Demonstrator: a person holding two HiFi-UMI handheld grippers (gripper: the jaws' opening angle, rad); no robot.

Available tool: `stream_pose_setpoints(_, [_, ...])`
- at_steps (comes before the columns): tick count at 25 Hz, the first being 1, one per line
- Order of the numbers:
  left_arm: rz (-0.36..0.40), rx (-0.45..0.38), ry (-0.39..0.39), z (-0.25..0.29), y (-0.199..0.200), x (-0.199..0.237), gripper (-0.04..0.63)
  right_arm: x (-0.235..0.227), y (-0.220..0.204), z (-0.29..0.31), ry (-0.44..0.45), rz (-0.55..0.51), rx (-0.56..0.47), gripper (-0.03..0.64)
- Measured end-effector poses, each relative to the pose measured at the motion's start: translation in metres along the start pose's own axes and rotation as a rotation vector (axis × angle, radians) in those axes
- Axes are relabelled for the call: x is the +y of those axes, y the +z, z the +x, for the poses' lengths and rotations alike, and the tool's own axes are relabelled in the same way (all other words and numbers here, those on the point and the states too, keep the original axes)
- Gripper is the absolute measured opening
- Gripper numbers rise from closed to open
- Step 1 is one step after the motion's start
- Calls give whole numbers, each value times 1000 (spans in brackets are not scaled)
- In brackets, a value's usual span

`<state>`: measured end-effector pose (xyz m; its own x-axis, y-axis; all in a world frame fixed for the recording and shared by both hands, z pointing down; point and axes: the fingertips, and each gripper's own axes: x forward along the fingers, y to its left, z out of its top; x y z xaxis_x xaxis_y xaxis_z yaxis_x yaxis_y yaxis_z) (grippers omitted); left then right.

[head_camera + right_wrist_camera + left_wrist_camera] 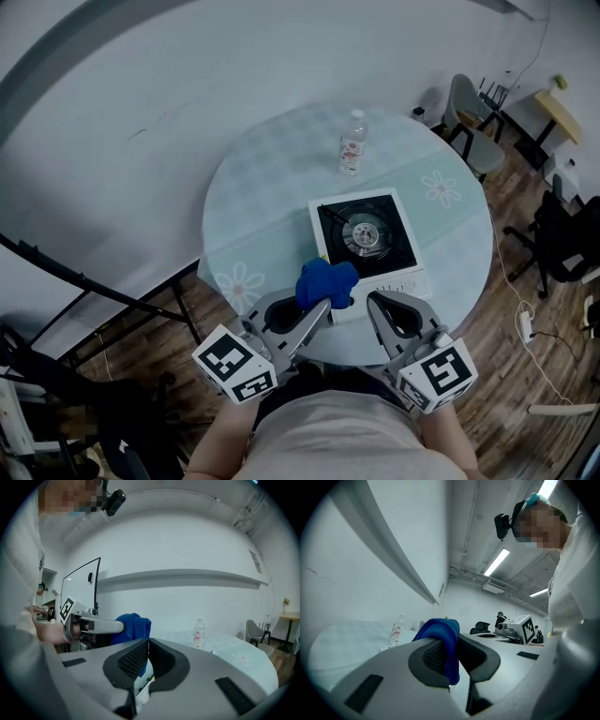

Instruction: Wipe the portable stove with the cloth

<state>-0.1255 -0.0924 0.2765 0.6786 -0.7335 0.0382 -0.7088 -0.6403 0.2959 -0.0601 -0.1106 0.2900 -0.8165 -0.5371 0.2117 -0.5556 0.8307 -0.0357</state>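
A white portable stove [370, 239] with a black burner top sits on the round table [272, 178], near its front edge. My left gripper [323, 307] is shut on a bunched blue cloth [325, 282], held just above the stove's front left corner. In the left gripper view the blue cloth [440, 637] hangs pinched between the jaws. My right gripper [372, 302] is shut with nothing in it, beside the stove's front edge. The right gripper view shows the blue cloth [133, 627] and the left gripper's jaw beyond the closed jaws.
A plastic water bottle [352, 143] stands behind the stove on the table. The tablecloth has flower prints [439, 187]. Chairs [473, 122] and a small desk [555, 112] stand at the far right on the wooden floor. A black metal frame [84, 291] is at the left.
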Motion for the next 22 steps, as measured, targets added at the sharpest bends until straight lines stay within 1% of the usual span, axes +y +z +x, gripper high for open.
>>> stream_pose_setpoints(5, [3,14,-28,4,-5,-3,58,1,-1,2,8,-26,8,21])
stream_pose_setpoints(14, [-4,26,-46,10,-8,-6,58,1,-5,1,15,-64,43,21])
stream_pose_setpoints(22, [-7,36,-53,13,-14,-8,58,-2,8,4,77,-94,63,21])
